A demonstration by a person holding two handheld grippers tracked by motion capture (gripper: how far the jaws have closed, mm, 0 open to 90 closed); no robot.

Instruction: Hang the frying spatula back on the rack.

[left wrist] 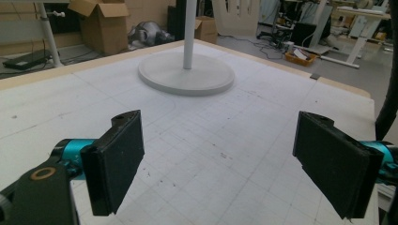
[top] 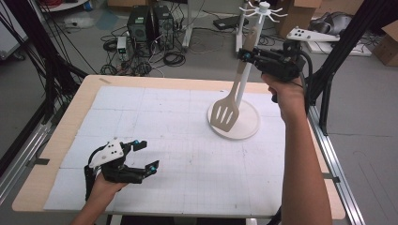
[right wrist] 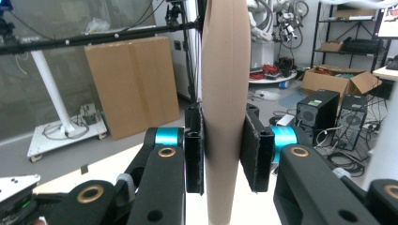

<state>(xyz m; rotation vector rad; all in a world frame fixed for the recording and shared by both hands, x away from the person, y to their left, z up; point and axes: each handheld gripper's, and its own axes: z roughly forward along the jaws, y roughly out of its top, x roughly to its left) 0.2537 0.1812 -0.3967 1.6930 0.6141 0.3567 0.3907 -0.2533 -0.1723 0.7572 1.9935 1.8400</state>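
Far right on the table, the white pole rack with round base (top: pixel 234 123) stands behind the hanging beige slotted spatula (top: pixel 226 111). The right gripper (top: pixel 245 55) pinches its handle; raise it squarely to a hook. Near left, the left gripper (top: pixel 146 154) rests spread, holding nothing.

Pale wooden tabletop (top: pixel 70 123), white gridded mat (top: pixel 187 154) covering it, round white stand base (top: pixel 248 125) far right on the mat

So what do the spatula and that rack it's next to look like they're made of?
Spatula: matte beige, uniform, likely plastic or silicone; no wood grain visible. It is clamped in the right hand-held gripper. Rack: smooth white pole and round base, probably painted metal or plastic; can't tell which.
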